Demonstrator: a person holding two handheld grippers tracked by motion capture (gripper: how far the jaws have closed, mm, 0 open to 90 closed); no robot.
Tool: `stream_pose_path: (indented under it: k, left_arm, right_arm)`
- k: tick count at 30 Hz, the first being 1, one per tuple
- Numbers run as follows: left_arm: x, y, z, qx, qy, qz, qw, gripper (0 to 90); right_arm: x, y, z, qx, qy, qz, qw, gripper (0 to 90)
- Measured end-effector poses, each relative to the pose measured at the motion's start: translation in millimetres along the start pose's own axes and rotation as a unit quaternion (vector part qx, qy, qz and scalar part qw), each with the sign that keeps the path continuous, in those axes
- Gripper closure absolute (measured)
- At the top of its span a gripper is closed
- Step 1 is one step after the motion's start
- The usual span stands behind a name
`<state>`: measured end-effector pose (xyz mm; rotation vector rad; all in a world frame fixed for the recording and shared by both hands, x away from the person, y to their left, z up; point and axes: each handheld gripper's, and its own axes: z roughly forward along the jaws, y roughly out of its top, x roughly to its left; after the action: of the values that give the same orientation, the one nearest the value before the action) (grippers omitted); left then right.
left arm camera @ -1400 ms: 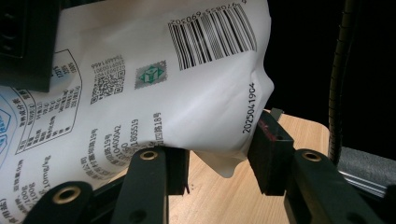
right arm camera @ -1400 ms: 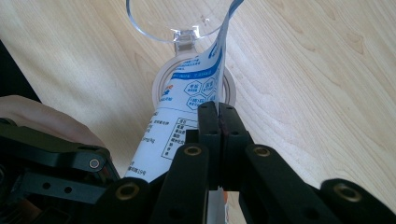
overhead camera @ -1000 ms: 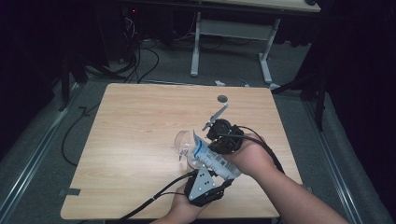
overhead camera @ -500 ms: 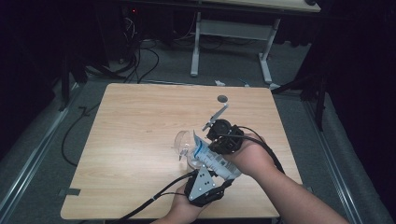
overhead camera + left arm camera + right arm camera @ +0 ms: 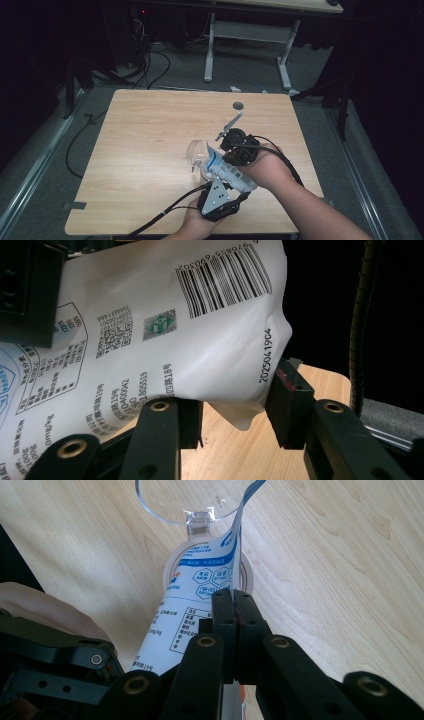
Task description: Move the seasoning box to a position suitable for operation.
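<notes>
while both grippers grip the white pouch [image 5: 226, 170] | left gripper [image 5: 235, 420] clamped on its bottom | right gripper [image 5: 234, 605] pinching its edge | clear cup [image 5: 196, 150] on table [image 5: 150, 130]

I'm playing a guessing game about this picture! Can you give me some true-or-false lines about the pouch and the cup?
1. The left tool grips the white pouch. True.
2. The right tool is wide open. False: its jaws are shut on a thin edge of the pouch.
3. The pouch has a barcode on it. True.
4. The cup is dark red. False: it is clear plastic.
5. The table is wooden in look. True.
6. The pouch lies flat on the table, untouched. False: both tools hold it, tipped toward the cup.
</notes>
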<state>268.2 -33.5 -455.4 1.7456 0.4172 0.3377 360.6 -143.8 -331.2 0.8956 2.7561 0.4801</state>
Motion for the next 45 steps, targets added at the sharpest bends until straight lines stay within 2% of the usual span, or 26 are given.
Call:
stream_pose_path:
  k: [19,45]
  left_arm:
    - [0.6,-0.1,0.4,-0.001,-0.006,-0.007,1.0,59.1]
    - [0.3,0.3,0.0,-0.002,-0.007,-0.005,1.0,59.4]
  right_arm:
    - [-0.1,0.9,1.3,0.0,0.0,-0.002,1.0,90.0]
    - [0.3,0.0,0.5,-0.003,0.001,0.0,1.0,90.0]
